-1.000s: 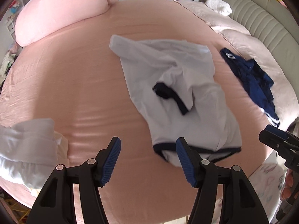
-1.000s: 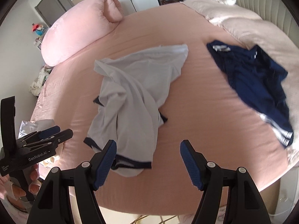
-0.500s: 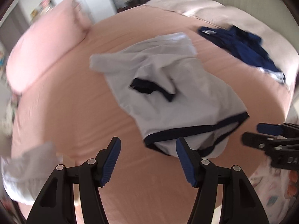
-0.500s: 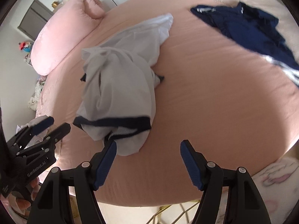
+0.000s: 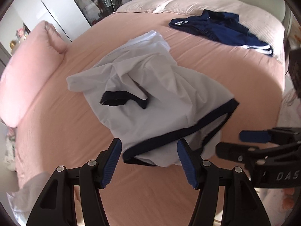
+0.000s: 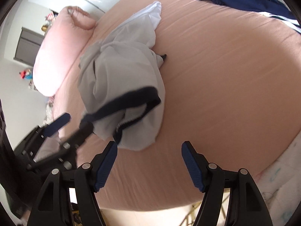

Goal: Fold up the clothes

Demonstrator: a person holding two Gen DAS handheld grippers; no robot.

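Left wrist view: the left gripper is open and empty, jaws apart just short of the navy hem of the white shirt, which lies crumpled ahead on the pink bed. The right gripper sits beside the hem at right. Navy shorts lie far ahead, right.

Right wrist view: the right gripper is open and empty; the shirt lies ahead-left, and the left gripper reaches its hem.

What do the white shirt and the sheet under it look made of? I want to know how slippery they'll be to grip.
The white shirt looks like thin, smooth, matte fabric, perhaps a sports knit: it falls in soft rumples, and its navy hem band looks thicker. The pink sheet looks like smooth woven cloth with a faint sheen along fine creases. The fibre itself cannot be told.
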